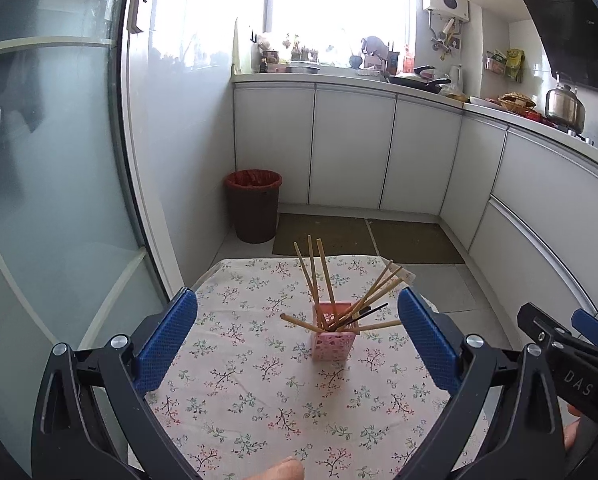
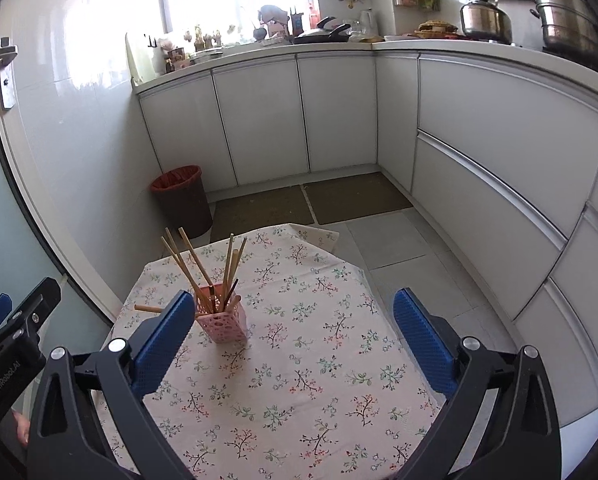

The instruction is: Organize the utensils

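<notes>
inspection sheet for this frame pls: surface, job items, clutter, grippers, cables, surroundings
Surface: table under a floral tablecloth, flat, edges draped.
Job's things: pink holder upright near the middle; wooden chopsticks fanned out of it; one chopstick lies nearly level behind it, whether on the cloth unclear.
Clutter: nothing seen on the cloth.
Grippers: left gripper open, empty; right gripper open, empty; both short of the holder.
Cables: nothing seen.
Surroundings: red-lined bin on the floor, white cabinets, crowded counter with pots.

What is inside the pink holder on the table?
The pink holder contains several wooden chopsticks and one dark stick, leaning outward. Its perforated walls hide their lower ends and the bottom.
</notes>
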Demonstrator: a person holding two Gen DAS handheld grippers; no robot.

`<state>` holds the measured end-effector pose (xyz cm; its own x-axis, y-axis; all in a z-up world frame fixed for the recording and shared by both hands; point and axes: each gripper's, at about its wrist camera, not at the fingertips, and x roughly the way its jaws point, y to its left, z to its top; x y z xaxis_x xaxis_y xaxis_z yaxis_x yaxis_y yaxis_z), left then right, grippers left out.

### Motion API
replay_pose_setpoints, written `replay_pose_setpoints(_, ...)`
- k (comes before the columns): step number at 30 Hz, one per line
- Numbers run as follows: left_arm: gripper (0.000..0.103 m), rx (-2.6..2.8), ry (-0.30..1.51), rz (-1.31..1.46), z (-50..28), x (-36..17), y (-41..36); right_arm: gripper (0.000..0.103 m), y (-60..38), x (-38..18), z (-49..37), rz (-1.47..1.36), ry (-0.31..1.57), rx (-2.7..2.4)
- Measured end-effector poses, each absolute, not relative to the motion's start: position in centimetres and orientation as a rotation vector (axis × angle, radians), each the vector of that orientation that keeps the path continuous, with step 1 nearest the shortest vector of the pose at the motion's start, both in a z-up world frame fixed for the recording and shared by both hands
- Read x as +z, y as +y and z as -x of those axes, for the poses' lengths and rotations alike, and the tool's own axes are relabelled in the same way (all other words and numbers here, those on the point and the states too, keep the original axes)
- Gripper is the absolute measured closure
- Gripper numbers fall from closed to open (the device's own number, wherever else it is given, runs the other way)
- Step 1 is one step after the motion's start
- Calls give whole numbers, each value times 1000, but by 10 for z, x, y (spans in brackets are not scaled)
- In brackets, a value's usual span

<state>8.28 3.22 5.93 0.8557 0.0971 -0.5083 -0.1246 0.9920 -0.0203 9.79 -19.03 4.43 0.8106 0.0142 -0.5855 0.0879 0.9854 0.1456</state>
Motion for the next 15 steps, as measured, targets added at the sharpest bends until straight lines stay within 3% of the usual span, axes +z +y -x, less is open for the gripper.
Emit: replay_pose_setpoints(15, 7, 95, 537, 58, -44, 66, 28, 6, -197, 37, -65, -175, 623, -67)
